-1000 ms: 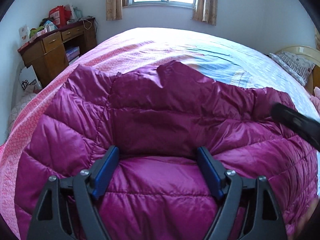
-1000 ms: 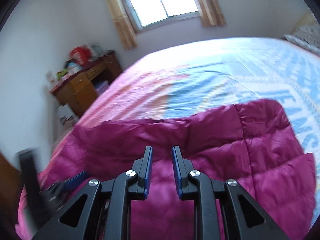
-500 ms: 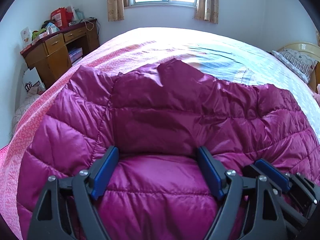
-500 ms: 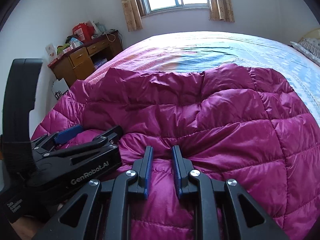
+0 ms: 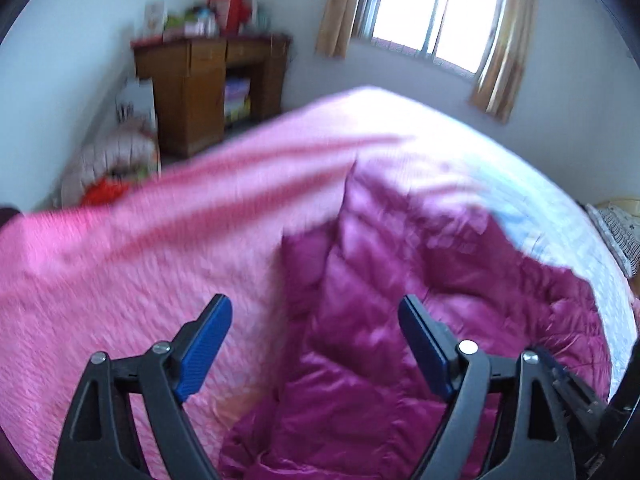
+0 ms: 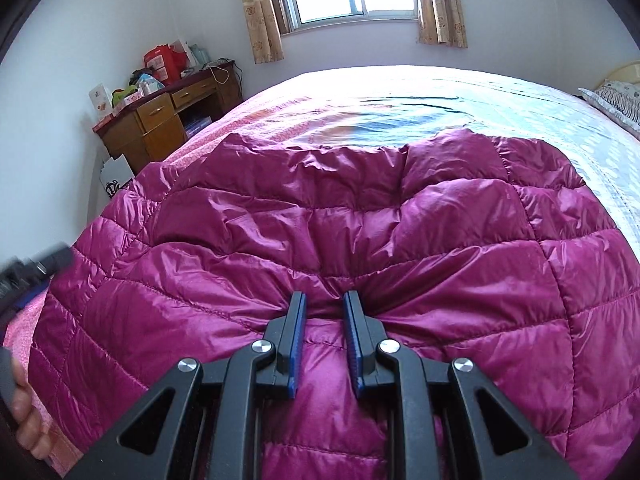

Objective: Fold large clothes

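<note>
Magenta puffer jacket (image 6: 320, 240) spread broadside across the bed (image 6: 440, 92), long axis left to right; right gripper (image 6: 324, 340) clenched on its near edge mid-width, left gripper (image 5: 316, 344) opening, empty, off its left edge.

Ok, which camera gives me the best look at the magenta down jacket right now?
The right wrist view: the jacket fills the frame, sharp, quilting clear, with the right gripper pinching a fold. The left wrist view is motion-blurred, shows only the jacket's left part, and the left gripper is opening, gripping nothing.
</note>
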`<action>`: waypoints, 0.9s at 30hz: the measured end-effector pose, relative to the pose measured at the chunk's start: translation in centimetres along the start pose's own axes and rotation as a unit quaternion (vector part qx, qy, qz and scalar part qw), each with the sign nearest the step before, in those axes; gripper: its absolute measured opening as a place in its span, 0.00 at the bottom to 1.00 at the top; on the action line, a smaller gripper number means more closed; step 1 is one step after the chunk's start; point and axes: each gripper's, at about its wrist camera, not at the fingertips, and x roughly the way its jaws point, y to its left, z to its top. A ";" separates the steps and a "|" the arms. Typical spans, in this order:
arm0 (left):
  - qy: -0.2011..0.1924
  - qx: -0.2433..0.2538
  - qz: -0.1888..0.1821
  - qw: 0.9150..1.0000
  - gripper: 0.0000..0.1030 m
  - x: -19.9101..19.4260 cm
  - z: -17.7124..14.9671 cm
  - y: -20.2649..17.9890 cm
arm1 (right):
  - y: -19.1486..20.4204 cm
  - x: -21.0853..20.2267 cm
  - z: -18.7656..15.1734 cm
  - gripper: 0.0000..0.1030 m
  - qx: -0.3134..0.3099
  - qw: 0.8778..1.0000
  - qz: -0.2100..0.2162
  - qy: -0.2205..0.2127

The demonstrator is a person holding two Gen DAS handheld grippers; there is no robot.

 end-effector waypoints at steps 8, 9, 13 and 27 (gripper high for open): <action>0.034 -0.042 -0.068 0.996 0.65 1.7 -2.4 -0.1 | 0.0 -0.1 0.0 0.19 -0.001 1.000 -0.001 0.000; 0.035 -0.046 -0.075 0.996 0.61 1.8 -2.4 -0.2 | 0.0 -0.1 -0.1 0.19 -0.001 1.000 -0.001 0.000; 0.036 -0.068 -0.110 0.991 0.28 1.3 -2.3 0.4 | 0.0 -0.3 -0.1 0.19 -0.001 1.000 0.000 -0.002; -0.065 0.069 -0.132 0.987 0.13 -8.4 1.0 -9.5 | -2.6 -1.4 0.5 0.20 0.053 0.996 0.061 0.023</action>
